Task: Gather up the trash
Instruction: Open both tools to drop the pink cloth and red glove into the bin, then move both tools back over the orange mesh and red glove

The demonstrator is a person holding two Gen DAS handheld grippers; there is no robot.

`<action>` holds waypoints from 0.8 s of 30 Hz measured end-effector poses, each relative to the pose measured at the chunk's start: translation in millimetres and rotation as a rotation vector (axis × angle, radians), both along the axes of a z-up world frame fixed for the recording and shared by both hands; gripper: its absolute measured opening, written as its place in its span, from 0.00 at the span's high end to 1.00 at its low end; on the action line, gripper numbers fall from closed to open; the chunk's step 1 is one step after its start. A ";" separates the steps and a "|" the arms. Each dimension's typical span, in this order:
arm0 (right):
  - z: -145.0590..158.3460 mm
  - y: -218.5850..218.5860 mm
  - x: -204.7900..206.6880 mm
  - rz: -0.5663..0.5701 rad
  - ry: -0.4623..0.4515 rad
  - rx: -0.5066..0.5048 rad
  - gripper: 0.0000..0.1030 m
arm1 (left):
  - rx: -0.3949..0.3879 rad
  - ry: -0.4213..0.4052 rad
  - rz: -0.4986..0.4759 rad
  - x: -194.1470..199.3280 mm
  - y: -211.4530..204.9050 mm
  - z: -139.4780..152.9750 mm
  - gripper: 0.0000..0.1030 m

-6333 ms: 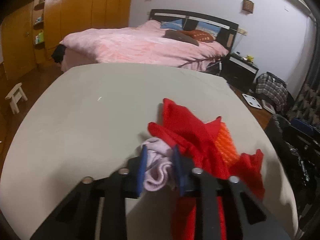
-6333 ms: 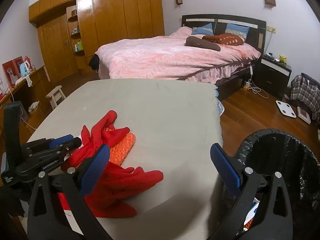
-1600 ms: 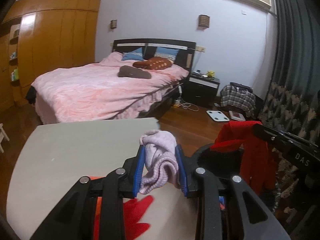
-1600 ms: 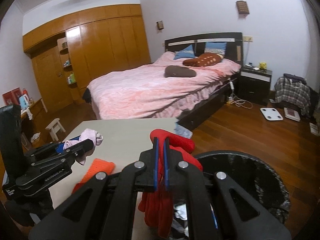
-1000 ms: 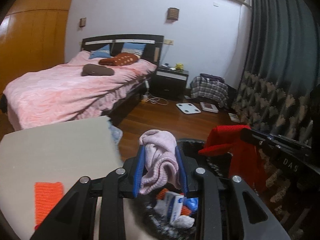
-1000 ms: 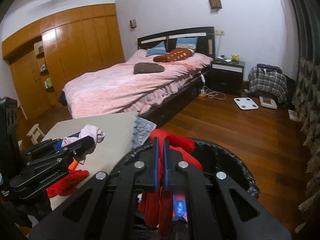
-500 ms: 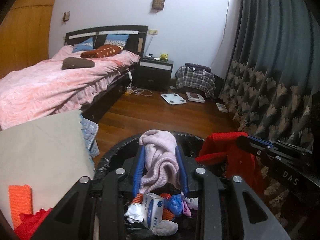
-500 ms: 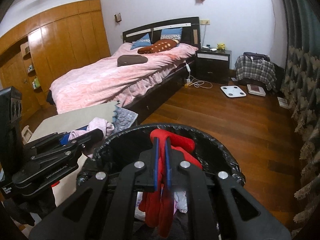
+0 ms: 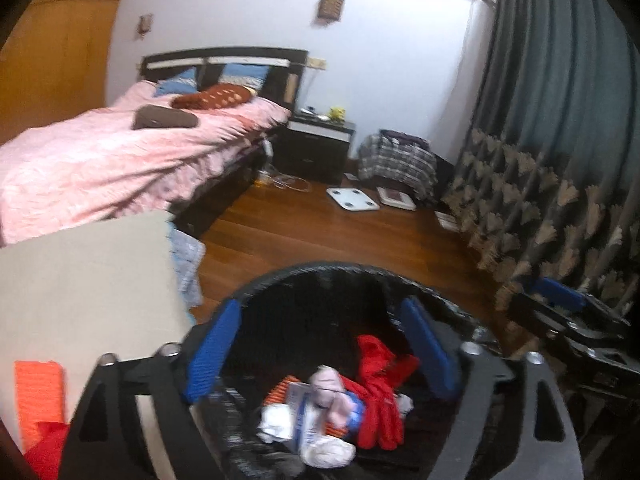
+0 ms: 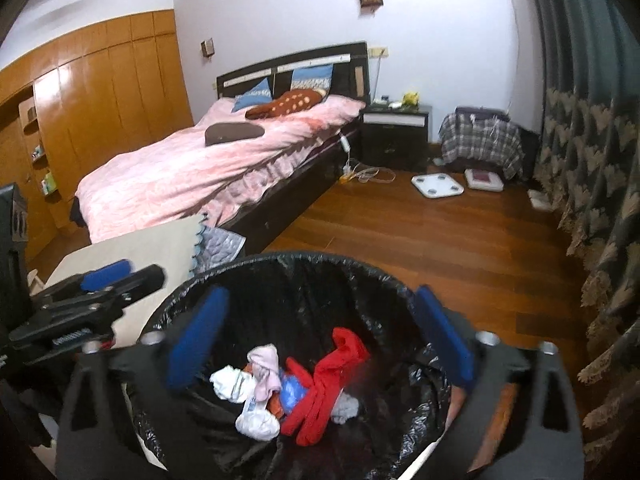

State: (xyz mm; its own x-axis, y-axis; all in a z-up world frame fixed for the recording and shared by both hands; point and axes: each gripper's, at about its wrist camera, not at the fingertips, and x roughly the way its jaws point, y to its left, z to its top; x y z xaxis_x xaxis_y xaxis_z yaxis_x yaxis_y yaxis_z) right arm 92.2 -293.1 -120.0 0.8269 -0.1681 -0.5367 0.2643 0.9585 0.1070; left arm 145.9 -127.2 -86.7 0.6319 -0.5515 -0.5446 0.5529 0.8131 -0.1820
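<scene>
A black-lined trash bin [image 9: 360, 270] [image 10: 288, 260] stands beside the table. Inside lie the red glove [image 9: 378, 400] [image 10: 324, 384], the pink sock [image 9: 330, 390] [image 10: 266, 370], white crumpled paper [image 10: 232, 384] and other scraps. My left gripper [image 9: 320, 352] is open and empty above the bin. My right gripper [image 10: 320, 338] is open and empty above the bin too. An orange knit cloth [image 9: 38, 392] and a red glove [image 9: 50, 450] lie on the beige table [image 9: 80, 280] at the left.
A bed with a pink cover [image 10: 208, 168] stands behind the table. A nightstand [image 10: 396, 136], a plaid-covered bag [image 10: 480, 140] and a white scale [image 10: 438, 186] are on the wooden floor. Dark curtains [image 10: 592, 140] hang at the right.
Both grippers have opened over the bin. The pink sock has dropped from the left gripper and the red glove from the right gripper into the bin.
</scene>
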 end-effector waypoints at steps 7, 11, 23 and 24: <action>8.7 26.5 2.6 0.064 -0.010 -0.026 0.06 | 0.008 -0.040 0.111 -2.1 57.9 17.1 0.08; 9.0 52.1 11.0 0.124 0.000 -0.004 0.05 | 0.027 -0.061 0.184 -7.3 97.0 21.7 0.08; 12.1 161.1 48.6 0.354 -0.002 0.035 0.05 | 0.112 -0.078 0.380 -23.8 206.2 16.0 0.08; 11.4 170.6 50.8 0.372 -0.001 0.034 0.05 | 0.117 -0.078 0.390 -25.2 211.6 14.8 0.08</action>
State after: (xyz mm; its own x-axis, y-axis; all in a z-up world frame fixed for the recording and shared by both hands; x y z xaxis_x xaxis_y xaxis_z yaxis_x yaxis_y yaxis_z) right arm 143.0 -122.5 -108.6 0.8285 0.1616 -0.5362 -0.1014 0.9849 0.1400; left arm 120.7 84.4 -71.9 0.8231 -0.1997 -0.5316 0.2078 0.9771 -0.0453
